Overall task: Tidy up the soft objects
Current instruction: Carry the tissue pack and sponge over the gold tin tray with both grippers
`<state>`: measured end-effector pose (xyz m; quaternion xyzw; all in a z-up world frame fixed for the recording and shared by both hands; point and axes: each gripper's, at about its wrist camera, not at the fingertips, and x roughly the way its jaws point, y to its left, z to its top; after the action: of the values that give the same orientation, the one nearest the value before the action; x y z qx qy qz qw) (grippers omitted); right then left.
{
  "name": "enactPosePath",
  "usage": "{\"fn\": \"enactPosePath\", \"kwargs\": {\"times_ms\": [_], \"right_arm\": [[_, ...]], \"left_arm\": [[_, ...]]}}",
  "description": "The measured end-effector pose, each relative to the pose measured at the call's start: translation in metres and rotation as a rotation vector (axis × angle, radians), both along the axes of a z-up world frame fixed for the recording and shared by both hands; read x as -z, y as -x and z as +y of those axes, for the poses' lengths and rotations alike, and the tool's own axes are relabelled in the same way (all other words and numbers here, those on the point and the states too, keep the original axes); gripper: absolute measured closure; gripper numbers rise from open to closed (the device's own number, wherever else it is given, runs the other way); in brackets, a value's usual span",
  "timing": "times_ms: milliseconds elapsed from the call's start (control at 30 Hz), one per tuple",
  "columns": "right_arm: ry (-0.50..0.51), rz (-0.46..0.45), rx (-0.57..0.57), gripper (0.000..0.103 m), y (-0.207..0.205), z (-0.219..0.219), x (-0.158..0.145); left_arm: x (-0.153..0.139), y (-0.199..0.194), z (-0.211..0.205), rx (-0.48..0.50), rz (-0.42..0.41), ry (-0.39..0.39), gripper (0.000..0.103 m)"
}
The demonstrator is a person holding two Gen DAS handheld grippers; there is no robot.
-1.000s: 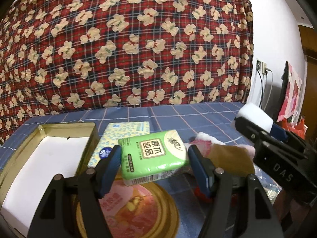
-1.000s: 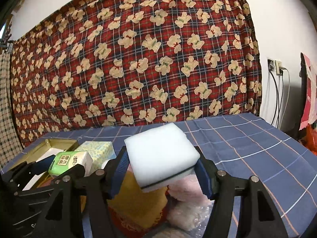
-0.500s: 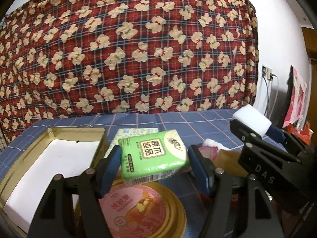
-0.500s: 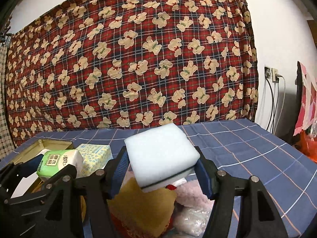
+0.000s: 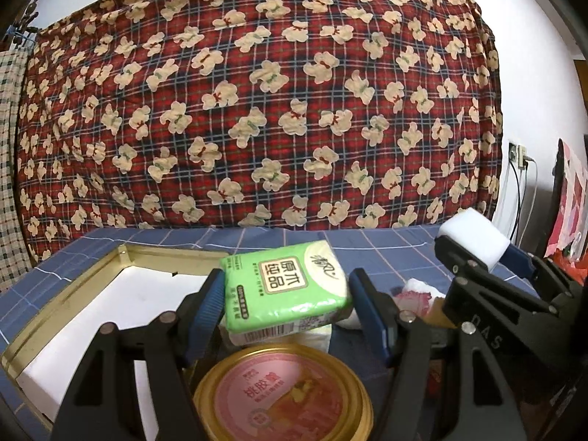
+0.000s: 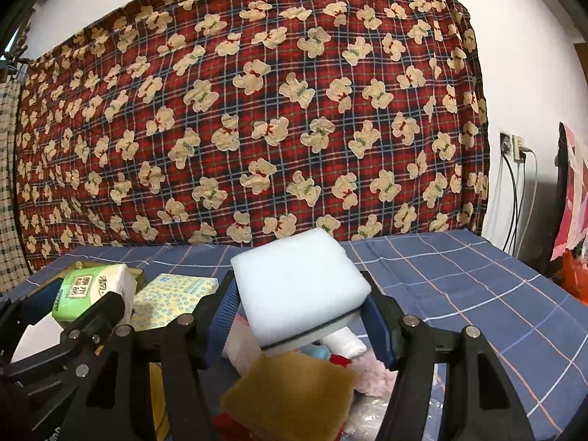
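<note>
In the left wrist view, the left gripper point(image 5: 286, 305) has its blue fingers point(image 5: 207, 308) clamped on a green tissue pack point(image 5: 284, 290), held mid-frame above a round gold-rimmed lid point(image 5: 283, 397); a gold tray point(image 5: 62, 301) with a white floor lies lower left. In the right wrist view, the right gripper point(image 6: 299, 316) grips a white sponge point(image 6: 299, 286) at centre, over a tan cloth point(image 6: 290, 393) and pink fluffy items point(image 6: 371, 378); a yellow patterned tissue pack point(image 6: 172, 297) rests left on the blue checked tabletop point(image 6: 477, 283). Both grippers point slightly downward, side by side, before the bear-print plaid blanket point(image 6: 257, 110)
</note>
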<state>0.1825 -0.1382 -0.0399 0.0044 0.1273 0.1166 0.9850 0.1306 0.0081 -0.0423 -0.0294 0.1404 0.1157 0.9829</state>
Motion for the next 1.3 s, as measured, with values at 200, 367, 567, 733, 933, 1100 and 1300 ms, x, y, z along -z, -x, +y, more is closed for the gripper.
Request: {"fn": "enactPosePath", "kwargs": {"times_ms": [200, 367, 567, 733, 933, 1100, 1300], "right_arm": [[-0.002, -0.005, 0.013, 0.038, -0.003, 0.003, 0.0], [0.017, 0.01, 0.015, 0.038, -0.007, 0.01, 0.002], [0.024, 0.018, -0.001, 0.038, -0.01, 0.017, 0.004], [0.039, 0.011, -0.039, 0.038, -0.008, 0.025, 0.003], [0.054, 0.013, -0.084, 0.038, -0.008, 0.034, 0.004], [0.07, 0.008, -0.122, 0.038, -0.006, 0.044, 0.004], [0.078, 0.016, -0.141, 0.038, -0.006, 0.054, 0.004]], "left_arm": [[0.0, -0.001, 0.001, -0.034, 0.005, -0.01, 0.034], [0.001, -0.003, 0.006, -0.084, 0.011, -0.01, 0.034], [0.002, -0.002, 0.015, -0.119, 0.009, -0.001, 0.034], [0.001, 0.003, 0.019, -0.13, -0.004, 0.002, 0.034], [0.001, 0.005, 0.022, -0.155, -0.006, -0.004, 0.034], [0.001, 0.008, 0.026, -0.166, -0.007, -0.002, 0.034], [0.001, 0.012, 0.034, -0.183, -0.018, 0.009, 0.034]]}}
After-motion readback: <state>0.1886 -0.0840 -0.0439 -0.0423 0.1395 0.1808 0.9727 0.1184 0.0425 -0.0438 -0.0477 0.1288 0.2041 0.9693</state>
